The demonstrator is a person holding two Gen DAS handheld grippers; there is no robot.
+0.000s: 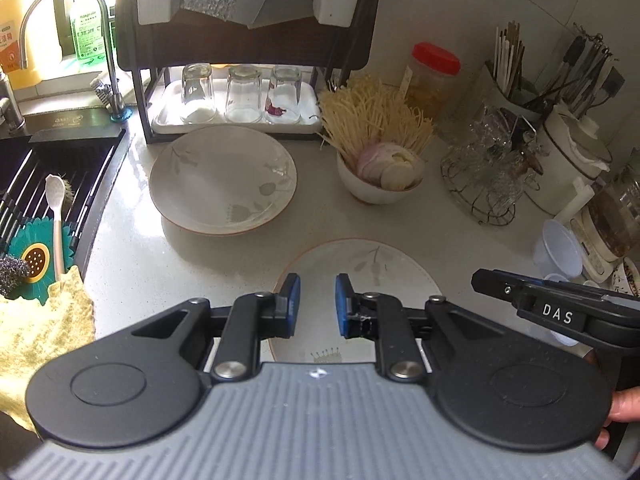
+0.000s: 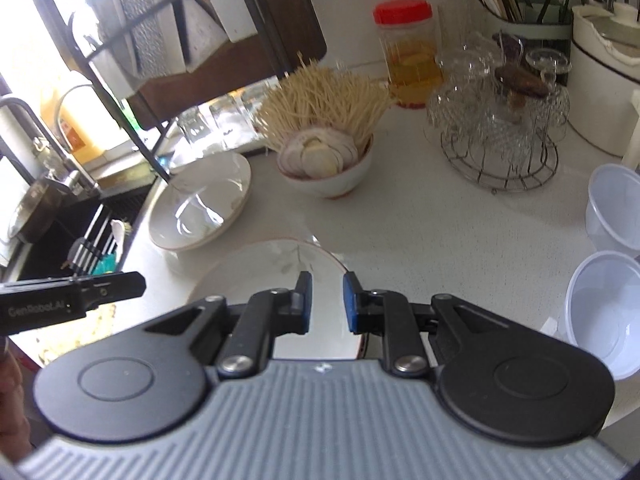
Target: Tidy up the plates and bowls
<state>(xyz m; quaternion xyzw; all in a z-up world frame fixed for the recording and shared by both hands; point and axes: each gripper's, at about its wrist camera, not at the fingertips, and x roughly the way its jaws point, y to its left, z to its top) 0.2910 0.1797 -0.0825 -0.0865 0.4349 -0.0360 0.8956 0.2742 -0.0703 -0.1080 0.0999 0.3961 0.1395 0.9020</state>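
A flat floral plate [image 1: 360,264] lies on the white counter just below and ahead of my left gripper [image 1: 317,300], whose blue pads stand a narrow gap apart with nothing between them. The same plate [image 2: 276,264] sits under my right gripper [image 2: 327,296], also narrowly open and empty. Farther back rests a deeper floral plate [image 1: 222,180], seen at the left in the right wrist view [image 2: 200,208]. A white bowl [image 1: 380,190] holds sliced onion and dry noodles. The right gripper's tip [image 1: 486,280] shows at the right edge of the left wrist view.
A dish rack [image 1: 248,52] with upturned glasses [image 1: 242,94] stands behind the plates. The sink [image 1: 48,200] with a spoon and sponge is at left. A wire stand of glass cups [image 2: 500,136], a red-lidded jar [image 2: 406,52] and two plastic bowls [image 2: 604,304] crowd the right.
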